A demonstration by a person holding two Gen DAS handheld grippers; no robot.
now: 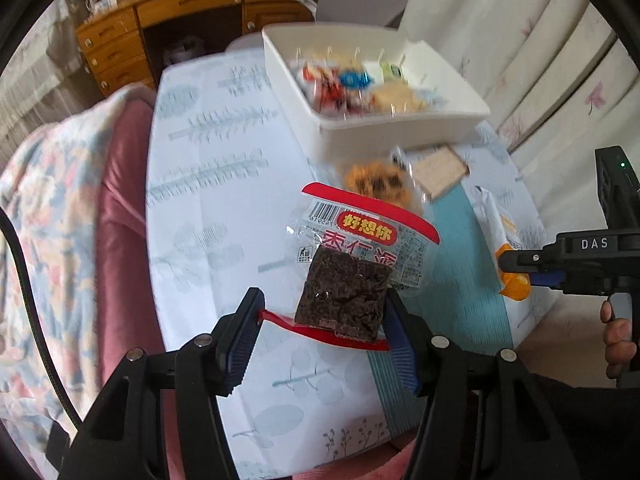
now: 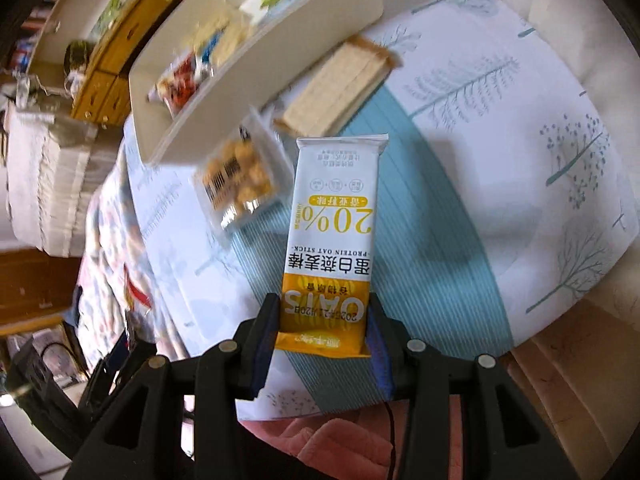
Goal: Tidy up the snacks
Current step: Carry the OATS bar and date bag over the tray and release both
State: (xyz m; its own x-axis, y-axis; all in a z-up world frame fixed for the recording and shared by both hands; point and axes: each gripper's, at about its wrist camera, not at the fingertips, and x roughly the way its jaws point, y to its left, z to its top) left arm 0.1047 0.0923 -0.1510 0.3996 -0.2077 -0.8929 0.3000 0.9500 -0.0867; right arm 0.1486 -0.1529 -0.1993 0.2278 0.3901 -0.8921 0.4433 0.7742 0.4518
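My left gripper (image 1: 322,320) is shut on a clear red-edged packet with a dark square cake (image 1: 344,292), held above the table. My right gripper (image 2: 322,330) is shut on the yellow end of a white and yellow oat stick packet (image 2: 334,232); in the left wrist view that gripper (image 1: 508,262) and its packet (image 1: 502,240) show at the right. A white bin (image 1: 400,120) with several wrapped snacks stands beyond; it appears again as the white bin (image 2: 256,68) in the right wrist view. A clear pack of orange snacks (image 1: 376,182) and a wafer pack (image 1: 440,170) lie in front of it.
The table carries a white cloth with tree prints and a teal stripe (image 2: 420,208). A pink and floral blanket (image 1: 60,208) lies left of the table. A wooden desk with drawers (image 1: 168,20) stands behind. A curtain (image 1: 520,48) hangs at the right. A hand (image 1: 618,340) holds the right gripper.
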